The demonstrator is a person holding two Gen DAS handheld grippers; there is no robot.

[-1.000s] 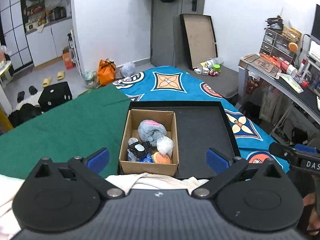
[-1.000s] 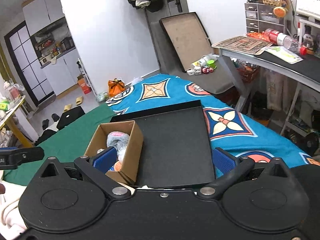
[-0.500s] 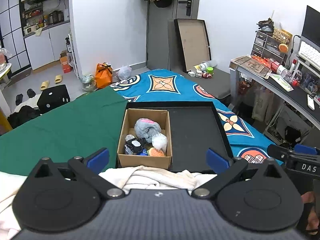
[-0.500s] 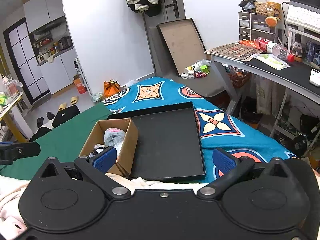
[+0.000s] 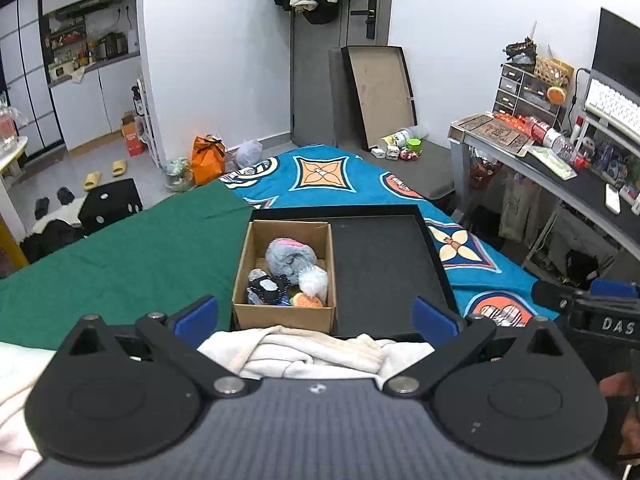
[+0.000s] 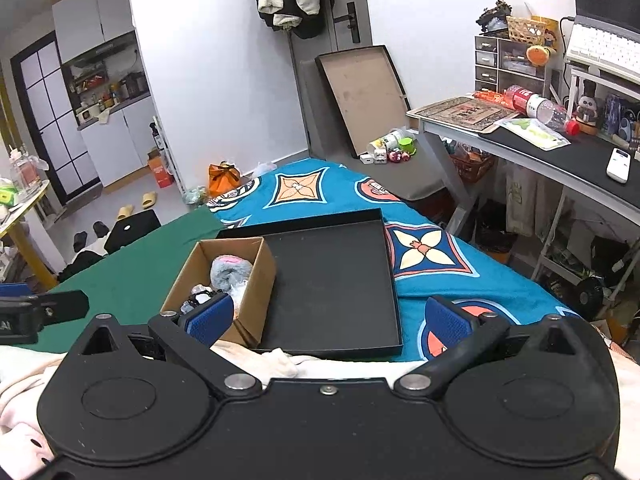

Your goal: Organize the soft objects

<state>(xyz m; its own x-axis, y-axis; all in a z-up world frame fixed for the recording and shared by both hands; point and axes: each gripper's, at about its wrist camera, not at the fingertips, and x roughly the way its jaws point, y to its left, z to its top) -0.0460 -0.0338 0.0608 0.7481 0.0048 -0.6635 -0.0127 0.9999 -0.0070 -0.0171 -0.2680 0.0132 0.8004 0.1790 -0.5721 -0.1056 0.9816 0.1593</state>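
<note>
Both claws are spread and empty — the left claw (image 5: 315,315) faces the cardboard box (image 5: 285,270), where the grey plush (image 5: 291,259) sits. Lower it straight in from above, clear of the box's walls, and pinch the plush mid-body.

White capital letters "DAS" can be read on the black body of the right gripper (image 5: 608,312), which enters the left wrist view at its right edge; the word is cut off by the frame. In the right wrist view, the black body of the left gripper (image 6: 28,314) at the left edge carries white letters that look like "LAI", also cut off, so the full marking cannot be told. The flat patterned brown mat (image 6: 464,110) on the grey desk bears dark printed characters at its middle, too small to read. The red-labelled clear plastic bottle (image 6: 536,106) lying beside it shows print that is likewise illegible.
</note>
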